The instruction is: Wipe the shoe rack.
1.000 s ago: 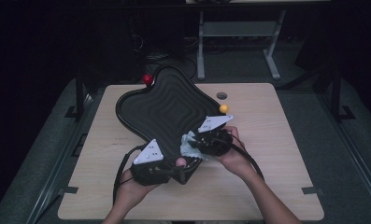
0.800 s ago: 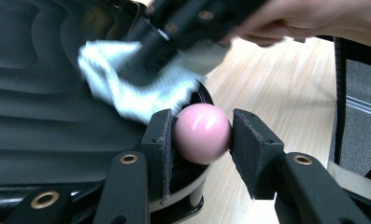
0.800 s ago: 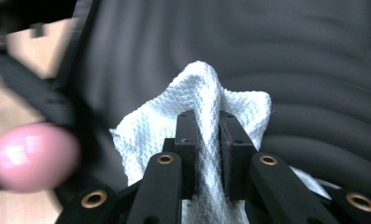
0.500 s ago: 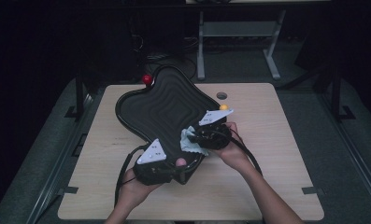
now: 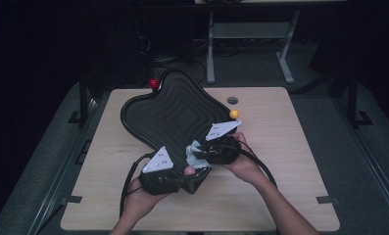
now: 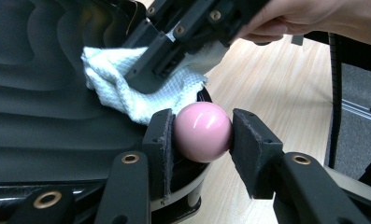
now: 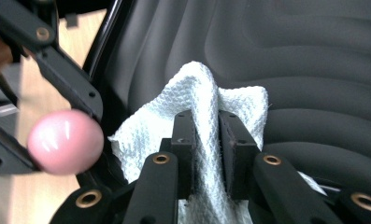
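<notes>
My left gripper point(image 6: 203, 133) clamps the pink ball point(image 6: 203, 131) at the tray's point(image 5: 167, 112) near corner. My right gripper point(image 7: 206, 135) pinches the white cloth point(image 7: 206, 105), its jaws just easing

The tray point(image 5: 167, 115) lies on the desk point(image 5: 290, 147); the cloth point(image 5: 194, 151) sits in its 5 o'clock corner, a ball point(image 5: 188, 170) just beyond at 6.

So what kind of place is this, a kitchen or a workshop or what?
Most likely a lab or test bench set up for recording: a bare wooden table on a metal frame in a dark room, another bench frame behind it, and cabled handheld grippers working on a black tray.
</notes>
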Action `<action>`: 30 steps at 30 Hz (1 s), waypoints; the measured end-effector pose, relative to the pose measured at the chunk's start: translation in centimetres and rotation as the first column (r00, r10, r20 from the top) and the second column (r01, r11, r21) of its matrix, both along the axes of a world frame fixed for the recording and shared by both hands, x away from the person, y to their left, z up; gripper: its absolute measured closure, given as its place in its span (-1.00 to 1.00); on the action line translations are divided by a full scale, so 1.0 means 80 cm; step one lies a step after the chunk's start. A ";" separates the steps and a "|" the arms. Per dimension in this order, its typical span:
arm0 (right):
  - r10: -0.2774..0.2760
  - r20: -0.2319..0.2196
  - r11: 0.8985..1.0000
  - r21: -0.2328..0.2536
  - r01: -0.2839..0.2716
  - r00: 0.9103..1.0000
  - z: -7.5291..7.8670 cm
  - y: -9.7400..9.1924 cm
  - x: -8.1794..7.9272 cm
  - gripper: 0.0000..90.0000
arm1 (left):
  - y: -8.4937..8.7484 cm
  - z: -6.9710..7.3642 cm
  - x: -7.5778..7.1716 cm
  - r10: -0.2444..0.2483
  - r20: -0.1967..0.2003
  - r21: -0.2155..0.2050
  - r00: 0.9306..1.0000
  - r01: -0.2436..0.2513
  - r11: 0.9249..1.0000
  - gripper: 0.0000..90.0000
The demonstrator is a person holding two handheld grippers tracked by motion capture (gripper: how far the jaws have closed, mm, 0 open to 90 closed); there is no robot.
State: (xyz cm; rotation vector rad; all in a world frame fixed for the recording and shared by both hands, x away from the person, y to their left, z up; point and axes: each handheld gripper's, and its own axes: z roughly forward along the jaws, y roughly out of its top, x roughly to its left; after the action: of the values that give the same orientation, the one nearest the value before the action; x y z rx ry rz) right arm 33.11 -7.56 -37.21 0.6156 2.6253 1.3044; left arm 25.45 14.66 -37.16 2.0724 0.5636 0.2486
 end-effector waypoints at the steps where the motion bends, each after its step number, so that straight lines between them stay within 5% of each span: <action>1: -0.032 0.015 0.999 -0.015 0.032 0.999 0.000 -0.003 0.002 0.71 | -0.001 0.000 0.001 -0.002 0.001 0.000 1.000 0.002 1.000 0.33; 4: -0.055 0.002 0.998 -0.005 0.055 0.998 0.000 -0.004 0.005 0.73 | -0.002 0.000 0.000 -0.001 0.006 0.006 1.000 0.001 1.000 0.33; 6: 0.009 -0.032 0.999 0.050 -0.008 0.999 0.001 0.007 0.001 0.75 | -0.001 0.000 0.001 -0.002 0.002 0.007 1.000 0.002 1.000 0.33; 10: 0.040 -0.026 0.997 0.064 -0.038 0.999 0.003 0.017 0.000 0.75 | -0.001 0.000 0.001 -0.003 -0.002 0.000 1.000 0.003 1.000 0.33; 13: -0.063 -0.005 0.997 0.050 0.063 0.998 0.006 0.007 0.019 0.75 | -0.001 -0.001 0.001 -0.001 -0.002 -0.002 1.000 0.001 1.000 0.33; 15: -0.065 -0.008 0.997 0.049 0.066 0.998 0.006 0.007 0.021 0.75 | -0.001 -0.001 0.001 0.000 -0.001 -0.002 1.000 0.000 1.000 0.33; 18: 0.013 -0.011 0.997 0.073 -0.012 1.000 0.009 0.024 0.010 0.75 | -0.001 0.000 0.001 0.000 -0.001 0.005 1.000 0.000 1.000 0.33; 20: 0.064 0.019 0.997 0.047 -0.064 0.998 0.014 0.037 0.005 0.74 | -0.002 0.000 0.000 0.004 -0.002 0.004 1.000 -0.004 1.000 0.33; 24: -0.027 0.029 0.999 0.040 0.026 0.999 0.017 0.029 0.025 0.74 | -0.003 0.000 -0.001 0.007 0.002 0.005 1.000 -0.007 1.000 0.33; 26: -0.029 0.025 0.999 0.038 0.028 0.999 0.018 0.030 0.026 0.74 | -0.003 0.000 0.000 0.008 0.003 0.004 1.000 -0.008 1.000 0.33; 30: 0.070 0.043 0.996 0.051 -0.072 0.997 0.021 0.053 0.009 0.74 | -0.003 0.000 0.000 0.007 0.004 0.003 1.000 -0.007 1.000 0.33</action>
State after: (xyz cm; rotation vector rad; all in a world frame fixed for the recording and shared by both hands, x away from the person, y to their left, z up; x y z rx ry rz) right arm 33.85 -3.36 -35.53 0.5006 2.6098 1.3943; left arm 25.41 14.44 -37.19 2.0730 0.5687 0.2573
